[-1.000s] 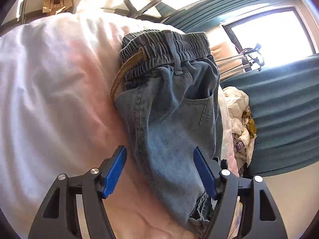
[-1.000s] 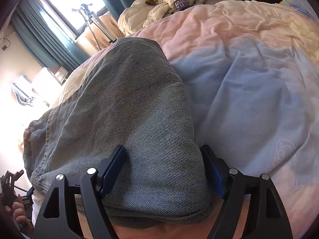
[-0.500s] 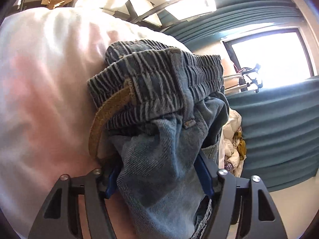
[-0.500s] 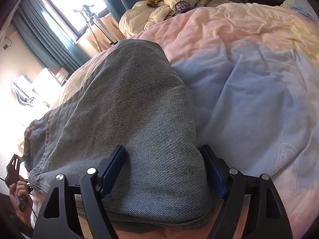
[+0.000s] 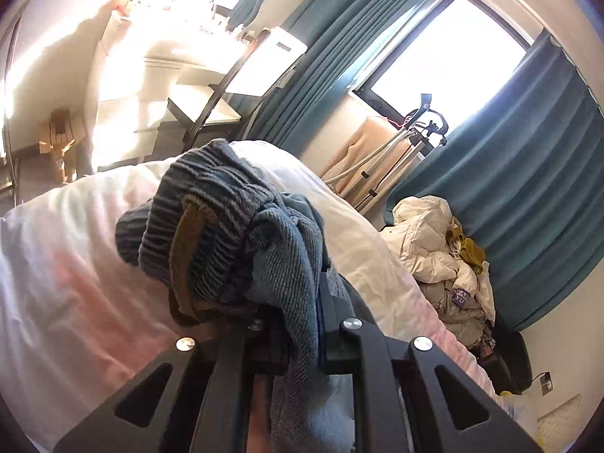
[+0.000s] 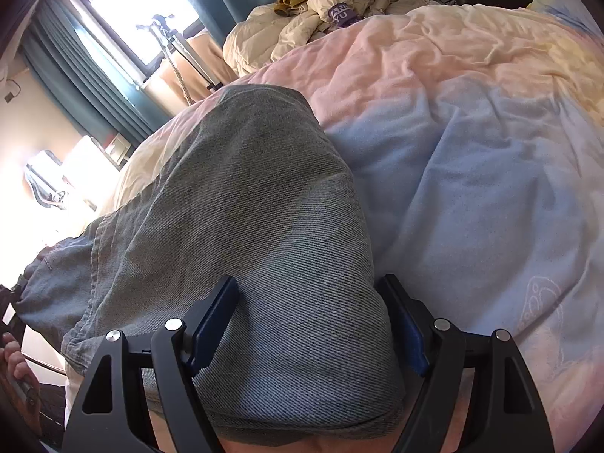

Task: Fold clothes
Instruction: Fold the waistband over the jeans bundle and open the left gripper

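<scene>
Bunching jeans (image 5: 241, 249) in L gripper (image 5: 298, 324) jaws.

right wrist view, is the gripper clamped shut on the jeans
No, the right gripper stands wide open, its blue pads on either side of the folded jeans lying on the bed cover.

The left wrist view looks along its tongs (image 5: 298, 324), close over bunched jeans (image 5: 226, 234), toward the window (image 5: 449, 56). The right wrist view tilts steeply down, near the bed (image 6: 472, 158). Both share the jeans, bed, tripod (image 5: 396, 151) and clothes pile (image 6: 332, 11).
</scene>
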A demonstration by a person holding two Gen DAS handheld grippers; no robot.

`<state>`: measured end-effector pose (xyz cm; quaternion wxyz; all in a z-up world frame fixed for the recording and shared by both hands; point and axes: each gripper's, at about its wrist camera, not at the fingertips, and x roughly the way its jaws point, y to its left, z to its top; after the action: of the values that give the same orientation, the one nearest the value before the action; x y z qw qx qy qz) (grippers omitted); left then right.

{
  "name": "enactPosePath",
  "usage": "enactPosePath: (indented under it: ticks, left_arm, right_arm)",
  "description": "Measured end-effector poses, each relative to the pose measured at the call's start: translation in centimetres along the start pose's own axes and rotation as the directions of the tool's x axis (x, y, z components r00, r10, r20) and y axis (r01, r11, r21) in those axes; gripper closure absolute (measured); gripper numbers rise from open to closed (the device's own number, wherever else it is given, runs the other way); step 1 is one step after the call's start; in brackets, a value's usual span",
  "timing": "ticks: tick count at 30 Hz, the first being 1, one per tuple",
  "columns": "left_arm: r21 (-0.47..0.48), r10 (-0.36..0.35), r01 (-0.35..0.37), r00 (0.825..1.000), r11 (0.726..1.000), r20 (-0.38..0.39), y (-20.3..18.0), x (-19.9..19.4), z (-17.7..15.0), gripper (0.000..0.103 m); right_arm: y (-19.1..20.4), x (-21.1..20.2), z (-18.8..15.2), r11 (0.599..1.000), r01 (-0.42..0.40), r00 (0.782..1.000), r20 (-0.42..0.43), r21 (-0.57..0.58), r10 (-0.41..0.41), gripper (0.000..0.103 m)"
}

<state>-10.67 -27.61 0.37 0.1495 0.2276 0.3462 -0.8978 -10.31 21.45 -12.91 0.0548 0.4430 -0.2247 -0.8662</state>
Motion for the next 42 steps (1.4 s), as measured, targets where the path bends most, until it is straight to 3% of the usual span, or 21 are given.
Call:
enactPosePath:
  ticks: [6,8,13,20,21,25,30,35,38,42]
  left_arm:
    - [0.175,0.0,-0.008,0.999,0.985,0.043,-9.2,-3.8,-2.3,0.094]
    - [0.24,-0.003,-0.012,0.998,0.971,0.061,-12.1,-4.8,-3.4,0.094]
    - [0.368,-0.031,-0.006,0.995,0.93,0.094,-18.6,-6.3,-7.0,0.094]
    - [0.486,-0.083,0.037,0.994,0.873,0.072,-24.9,-6.3,-14.0,0.094]
    - [0.493,-0.087,0.046,0.994,0.869,0.062,-25.3,-6.1,-15.1,0.094]
    - [0.52,-0.1,0.079,0.995,0.851,0.014,-26.7,-4.6,-20.1,0.094]
    - [0.597,-0.088,0.105,0.994,0.795,-0.059,-27.1,-1.8,-27.5,0.094]
    - [0.681,-0.053,0.146,0.986,0.718,-0.156,-27.0,0.9,-32.2,0.092]
    - [0.721,-0.036,0.175,0.978,0.671,-0.204,-26.9,1.2,-33.0,0.085]
    - [0.751,-0.038,0.247,0.958,0.612,-0.284,-26.6,0.5,-33.3,0.06]
  right_arm:
    - [-0.5,-2.0,0.7,1.0,0.023,0.999,0.046,0.009,-0.024,0.026]
    - [-0.3,-1.7,0.6,0.999,0.029,0.998,0.049,0.033,-0.031,0.026]
    - [-4.2,-2.0,3.9,0.991,0.044,0.996,0.068,0.128,-0.053,0.026]
    - [-8.1,-7.5,6.4,0.968,-0.041,0.984,0.176,0.249,-0.004,0.026]
    - [-8.4,-8.4,6.7,0.965,-0.063,0.982,0.191,0.254,0.014,0.026]
    - [-9.0,-12.2,8.0,0.978,-0.006,0.948,0.312,0.207,-0.06,0.026]
    - [-9.4,-13.2,8.8,0.983,0.018,0.949,0.306,0.184,-0.075,0.026]
    - [-9.3,-12.7,9.0,0.988,0.014,0.962,0.268,0.156,-0.056,0.026]
    - [-9.3,-12.2,8.9,0.988,0.023,0.966,0.252,0.156,-0.062,0.026]
    - [-8.8,-12.1,8.9,0.989,-0.001,0.965,0.26,0.147,-0.037,0.026]
